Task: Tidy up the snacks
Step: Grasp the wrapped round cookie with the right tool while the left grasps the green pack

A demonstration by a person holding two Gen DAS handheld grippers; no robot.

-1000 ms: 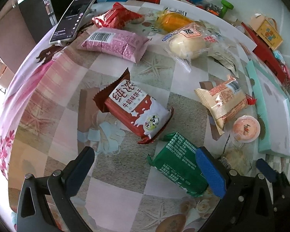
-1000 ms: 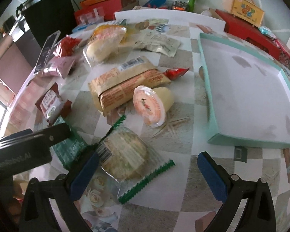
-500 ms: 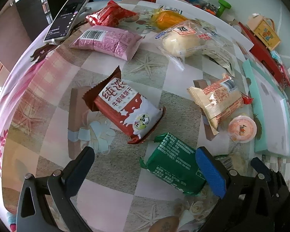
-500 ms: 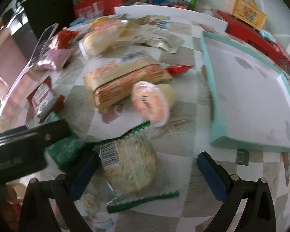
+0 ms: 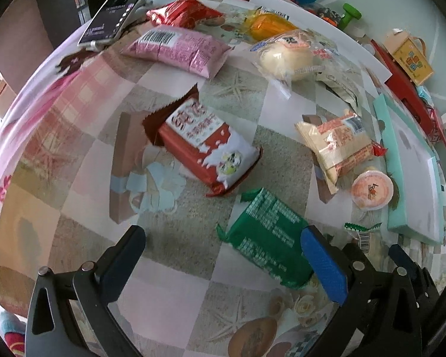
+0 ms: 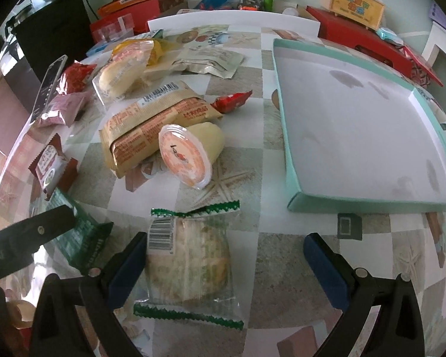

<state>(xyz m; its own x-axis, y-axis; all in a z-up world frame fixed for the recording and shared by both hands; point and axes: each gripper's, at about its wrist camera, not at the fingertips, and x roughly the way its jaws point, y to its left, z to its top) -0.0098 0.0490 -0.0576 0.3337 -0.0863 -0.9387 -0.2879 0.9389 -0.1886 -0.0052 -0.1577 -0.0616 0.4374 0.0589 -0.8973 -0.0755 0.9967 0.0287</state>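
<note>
1 green packet, 1 jelly cup, 1 teal tray, 2 open-jawed grippers.

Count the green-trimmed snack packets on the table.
2: a solid green packet by the left gripper's right finger, and a clear cracker packet with green edges between the right gripper's fingers.

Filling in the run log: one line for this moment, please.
left gripper: open, by green packet | right gripper: open, over clear-wrapped pastry | teal tray: empty
</note>
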